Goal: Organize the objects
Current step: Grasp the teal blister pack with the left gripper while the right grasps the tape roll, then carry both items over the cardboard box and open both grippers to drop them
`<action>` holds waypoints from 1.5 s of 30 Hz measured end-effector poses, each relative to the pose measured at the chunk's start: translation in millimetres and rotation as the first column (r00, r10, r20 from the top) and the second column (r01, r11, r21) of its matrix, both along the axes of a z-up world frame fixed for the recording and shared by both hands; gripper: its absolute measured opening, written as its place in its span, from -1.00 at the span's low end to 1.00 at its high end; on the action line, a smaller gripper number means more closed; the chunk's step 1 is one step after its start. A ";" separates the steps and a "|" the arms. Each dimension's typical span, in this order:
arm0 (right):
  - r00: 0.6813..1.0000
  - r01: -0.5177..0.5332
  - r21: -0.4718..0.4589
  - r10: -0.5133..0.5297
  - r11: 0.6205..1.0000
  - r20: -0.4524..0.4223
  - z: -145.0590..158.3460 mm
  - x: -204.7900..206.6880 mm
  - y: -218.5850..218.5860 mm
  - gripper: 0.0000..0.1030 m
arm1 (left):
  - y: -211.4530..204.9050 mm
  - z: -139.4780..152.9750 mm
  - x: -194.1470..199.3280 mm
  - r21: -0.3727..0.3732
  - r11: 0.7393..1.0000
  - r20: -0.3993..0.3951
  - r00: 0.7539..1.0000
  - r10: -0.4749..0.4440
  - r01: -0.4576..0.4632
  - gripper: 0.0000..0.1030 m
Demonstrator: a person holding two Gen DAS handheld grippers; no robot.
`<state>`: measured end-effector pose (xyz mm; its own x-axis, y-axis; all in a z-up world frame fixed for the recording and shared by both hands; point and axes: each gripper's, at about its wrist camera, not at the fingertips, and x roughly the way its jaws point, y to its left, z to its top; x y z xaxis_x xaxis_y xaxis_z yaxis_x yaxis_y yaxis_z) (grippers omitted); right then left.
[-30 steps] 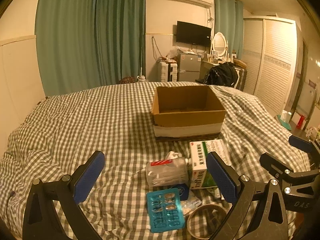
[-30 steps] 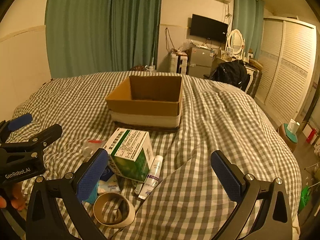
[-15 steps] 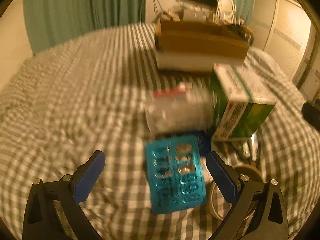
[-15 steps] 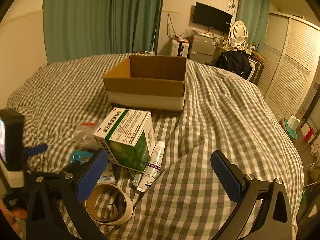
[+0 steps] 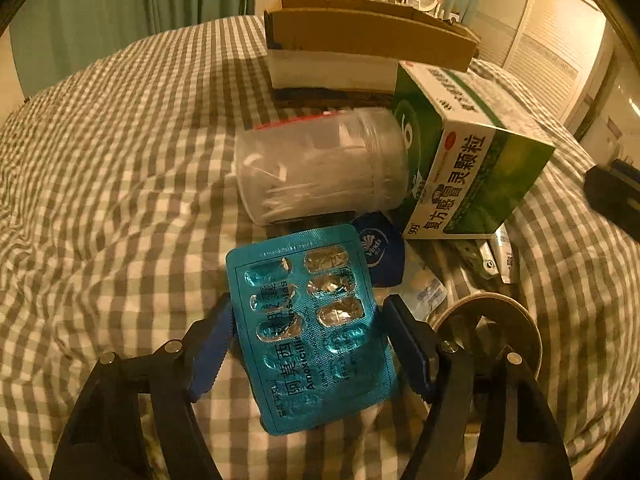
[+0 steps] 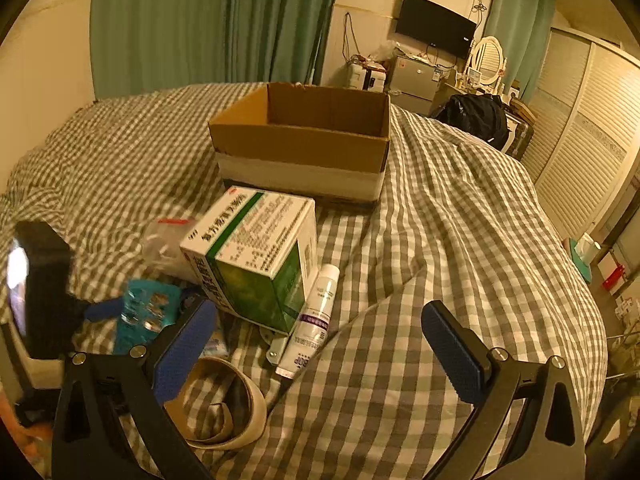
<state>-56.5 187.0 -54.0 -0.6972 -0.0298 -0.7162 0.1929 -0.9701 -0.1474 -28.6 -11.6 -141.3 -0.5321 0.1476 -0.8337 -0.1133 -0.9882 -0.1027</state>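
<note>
the left tongs (image 5: 308,354) sit low in the centre of the left wrist view, their blue pads closed in on either long edge of a teal blister pack (image 5: 310,330); the pads look to be touching its sides, pinching it, with the pack lying flat on the checked bed cover (image 5: 120,168). just above the pack, mid-frame, a clear plastic jar (image 5: 324,172) lies on its side, and to its right a green and white medicine box (image 5: 476,160) leans against it. a dark blue packet (image 5: 382,252) shows between pack and box. a roll of tape (image 5: 490,332) lies at the lower right of that view. the cardboard box (image 5: 360,36) stands open at the top centre.

in the right wrist view the right tongs (image 6: 316,356) are spread wide at the bottom of the frame, with nothing between the pads, above bare cover. a white tube (image 6: 314,322) lies in the centre beside the medicine box, and the tape roll is at lower left. the left tongs and the teal pack appear blurred at the left edge.
</note>
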 end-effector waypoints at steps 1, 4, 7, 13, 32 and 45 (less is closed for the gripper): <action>1.000 0.001 0.000 -0.001 1.000 0.012 -2.2 -0.3 -0.2 0.99 | -1.5 2.5 1.6 -0.009 1.000 -0.007 1.000 0.002 -0.002 0.46; 0.999 -0.015 0.001 0.015 1.000 0.042 -8.4 4.3 -4.1 0.99 | -10.2 13.2 5.5 -0.018 1.000 -0.031 0.999 0.024 -0.025 0.43; 0.996 -0.052 0.019 0.050 0.998 0.072 -16.6 13.0 -12.3 0.99 | -18.4 22.9 10.0 -0.030 0.999 -0.056 0.998 0.041 -0.042 0.42; 0.983 -0.105 0.018 0.101 0.994 0.151 -41.7 32.3 -29.1 0.99 | -27.6 30.3 30.2 -0.065 0.997 -0.084 0.995 0.046 -0.051 0.42; 0.940 -0.208 -0.013 0.203 0.978 0.274 -84.5 39.7 -52.1 0.66 | -49.9 38.3 63.0 -0.079 0.990 -0.097 0.990 0.106 -0.114 0.42; 0.972 -0.230 -0.087 0.233 0.969 0.025 11.0 45.3 -31.9 0.64 | -46.1 80.1 48.9 -0.025 0.992 -0.174 0.978 0.118 -0.124 0.42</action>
<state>-11.2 155.1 -43.0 -0.6391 -0.2479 -0.7281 0.4170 -0.9071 -0.0572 20.4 -57.7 -61.2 -0.6803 0.0451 -0.7315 -0.0055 -0.9984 -0.0565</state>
